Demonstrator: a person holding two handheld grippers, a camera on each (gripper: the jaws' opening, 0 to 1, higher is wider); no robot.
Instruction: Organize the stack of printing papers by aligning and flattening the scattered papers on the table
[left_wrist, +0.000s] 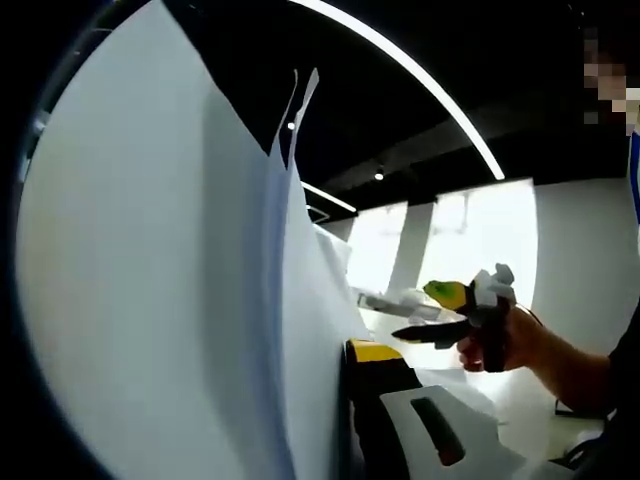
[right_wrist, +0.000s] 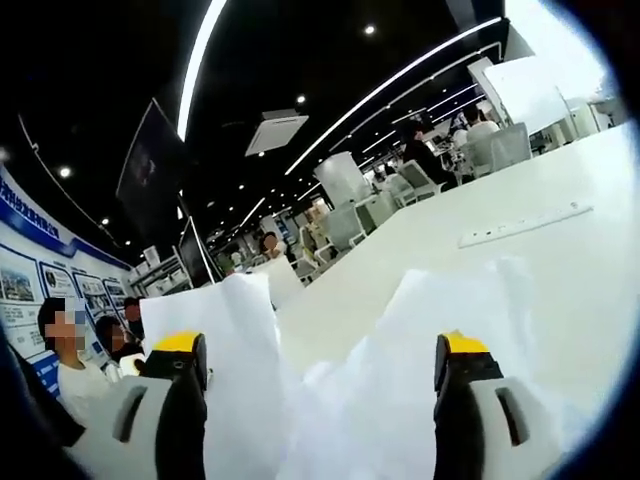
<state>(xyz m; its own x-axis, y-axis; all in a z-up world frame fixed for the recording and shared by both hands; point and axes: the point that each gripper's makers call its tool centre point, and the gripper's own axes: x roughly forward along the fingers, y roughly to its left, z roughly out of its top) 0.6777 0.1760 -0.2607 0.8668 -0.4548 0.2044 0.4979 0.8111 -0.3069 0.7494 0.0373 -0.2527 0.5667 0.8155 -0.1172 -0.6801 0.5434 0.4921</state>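
Left gripper view has the sheets of printing paper (left_wrist: 150, 300) standing upright on edge against its left side, their top corners fanned slightly apart. The left gripper's (left_wrist: 330, 440) one visible yellow-tipped jaw presses the paper's face; I cannot tell whether it is clenched. Beyond, a person's hand (left_wrist: 510, 345) holds the right gripper (left_wrist: 405, 318) level, its jaws apart in the air.

Right gripper view looks down on the white table (right_wrist: 480, 190). Loose paper lies crumpled between the released jaws, with open tabletop beyond toward a white power strip (right_wrist: 525, 224).
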